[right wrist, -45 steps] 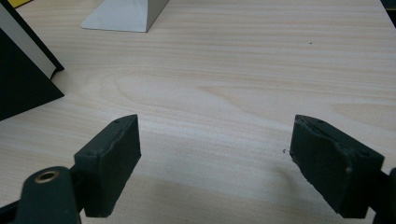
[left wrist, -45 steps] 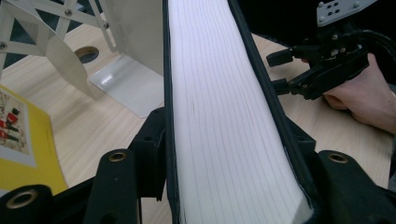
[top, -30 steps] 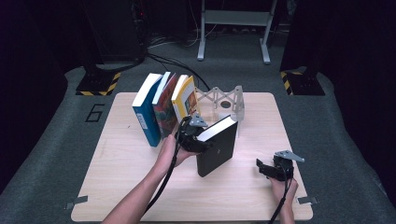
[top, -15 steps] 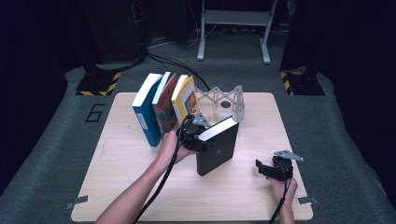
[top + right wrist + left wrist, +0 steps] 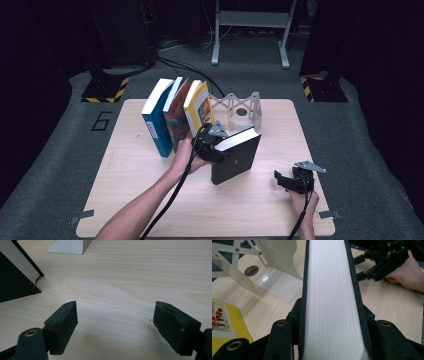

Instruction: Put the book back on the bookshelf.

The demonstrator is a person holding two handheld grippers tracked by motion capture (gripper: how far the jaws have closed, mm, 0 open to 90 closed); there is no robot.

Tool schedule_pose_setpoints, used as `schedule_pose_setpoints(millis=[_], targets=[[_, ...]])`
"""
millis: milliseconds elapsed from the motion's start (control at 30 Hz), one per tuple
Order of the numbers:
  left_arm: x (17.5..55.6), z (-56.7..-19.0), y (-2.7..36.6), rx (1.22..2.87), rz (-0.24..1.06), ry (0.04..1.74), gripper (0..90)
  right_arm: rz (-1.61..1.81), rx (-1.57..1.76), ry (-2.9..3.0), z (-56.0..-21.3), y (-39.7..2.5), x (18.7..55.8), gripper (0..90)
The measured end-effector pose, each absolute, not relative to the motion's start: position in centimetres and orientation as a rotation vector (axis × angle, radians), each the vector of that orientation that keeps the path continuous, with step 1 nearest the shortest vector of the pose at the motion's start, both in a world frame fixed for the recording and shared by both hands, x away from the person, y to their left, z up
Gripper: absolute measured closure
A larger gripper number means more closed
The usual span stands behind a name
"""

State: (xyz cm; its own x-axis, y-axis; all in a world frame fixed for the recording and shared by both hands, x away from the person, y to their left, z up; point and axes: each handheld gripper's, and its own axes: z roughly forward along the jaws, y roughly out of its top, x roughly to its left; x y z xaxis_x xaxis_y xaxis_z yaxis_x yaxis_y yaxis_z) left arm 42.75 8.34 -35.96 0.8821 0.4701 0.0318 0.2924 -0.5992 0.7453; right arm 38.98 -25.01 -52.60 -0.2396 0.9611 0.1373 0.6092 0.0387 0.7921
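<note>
A black book [image 5: 235, 160] stands tilted on its lower edge at the middle of the table. My left gripper [image 5: 212, 145] is shut on its top near the spine. In the left gripper view the white page edge of the black book [image 5: 332, 290] runs up between the two jaws of the left gripper [image 5: 332, 312]. My right gripper [image 5: 282, 179] rests low at the front right, open, apart from the book. The right gripper [image 5: 115, 325] has only bare wood between its jaws, with the black book [image 5: 15, 285] at the far left.
A blue book [image 5: 156, 122], a red book [image 5: 177, 117] and a yellow book [image 5: 199, 110] lean together at the back left. A white metal book rack [image 5: 240, 107] stands behind the black book. The table's front edge [image 5: 210, 234] is near my forearms.
</note>
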Motion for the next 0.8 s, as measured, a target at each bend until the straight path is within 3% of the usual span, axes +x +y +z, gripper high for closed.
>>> schedule_pose_setpoints(millis=[800], targets=[[44.8, -35.1, 6.8, 2.163, 0.349, 0.742, 54.6, 1.131, 1.652, 1.821, -52.6, -26.0, 39.1, 18.6]])
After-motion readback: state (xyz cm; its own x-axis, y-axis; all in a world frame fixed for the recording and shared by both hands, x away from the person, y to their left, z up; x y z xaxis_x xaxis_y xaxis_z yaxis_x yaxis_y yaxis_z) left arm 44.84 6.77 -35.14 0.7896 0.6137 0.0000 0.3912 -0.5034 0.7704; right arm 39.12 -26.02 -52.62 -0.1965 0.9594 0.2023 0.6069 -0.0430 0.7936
